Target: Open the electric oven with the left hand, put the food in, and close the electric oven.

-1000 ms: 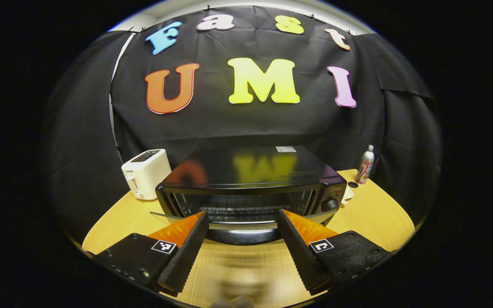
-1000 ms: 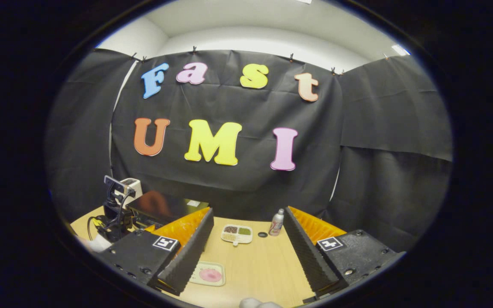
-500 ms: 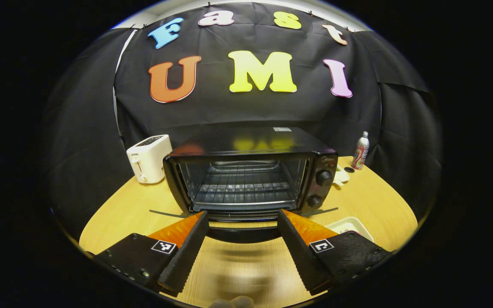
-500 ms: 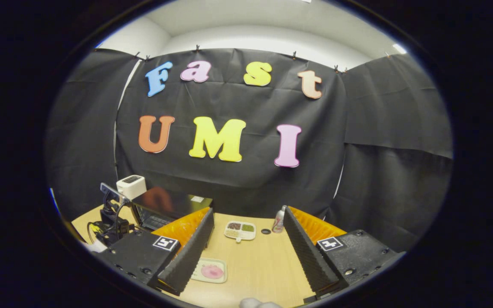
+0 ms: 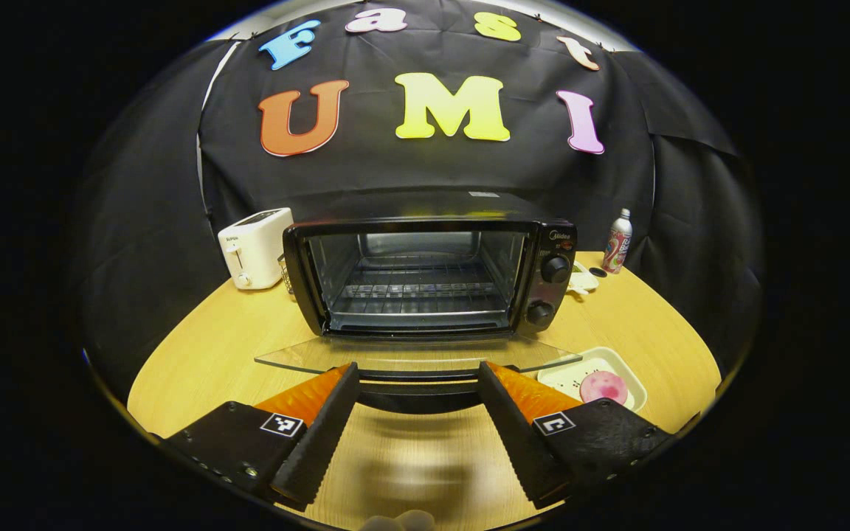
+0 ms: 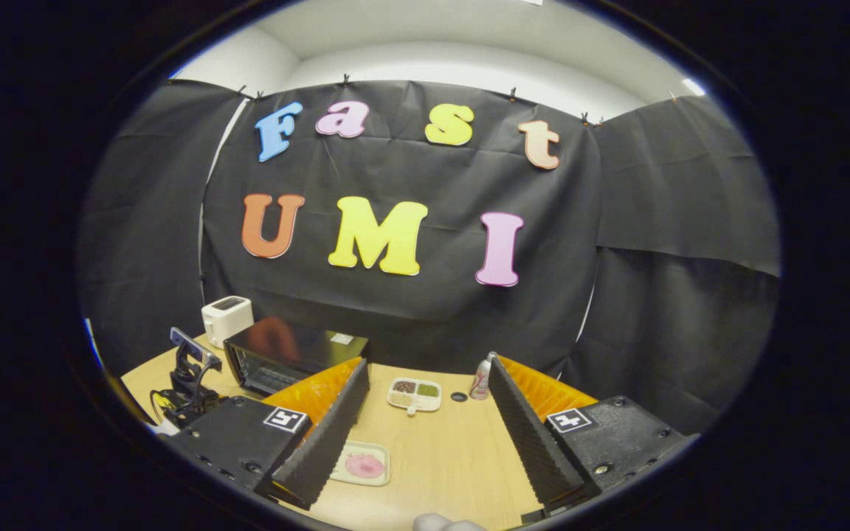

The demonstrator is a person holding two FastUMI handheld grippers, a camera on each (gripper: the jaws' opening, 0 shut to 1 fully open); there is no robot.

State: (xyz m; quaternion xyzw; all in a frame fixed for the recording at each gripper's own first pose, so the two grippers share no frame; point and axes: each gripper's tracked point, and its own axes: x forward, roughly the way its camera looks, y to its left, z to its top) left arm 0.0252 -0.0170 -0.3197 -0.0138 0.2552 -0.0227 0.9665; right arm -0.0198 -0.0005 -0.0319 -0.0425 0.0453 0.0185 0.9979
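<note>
The black electric oven stands mid-table with its glass door swung down flat, showing the wire rack inside. The door's dark handle lies between the fingers of my left gripper, whose jaws are spread wide and do not press on it. A pink piece of food rests on a cream tray to the right of the door. In the right gripper view the oven is at the left. There my right gripper hovers open above the table, with the tray and food just inside its left finger.
A white toaster sits left of the oven. Behind on the right stand a drink bottle, a small black cap and a divided dish of grains. The round wooden table ends near black cloth walls.
The oven door has swung down from partly open to flat, and my left gripper has dropped and drawn back with the handle between its fingers. The right gripper has barely shifted.
</note>
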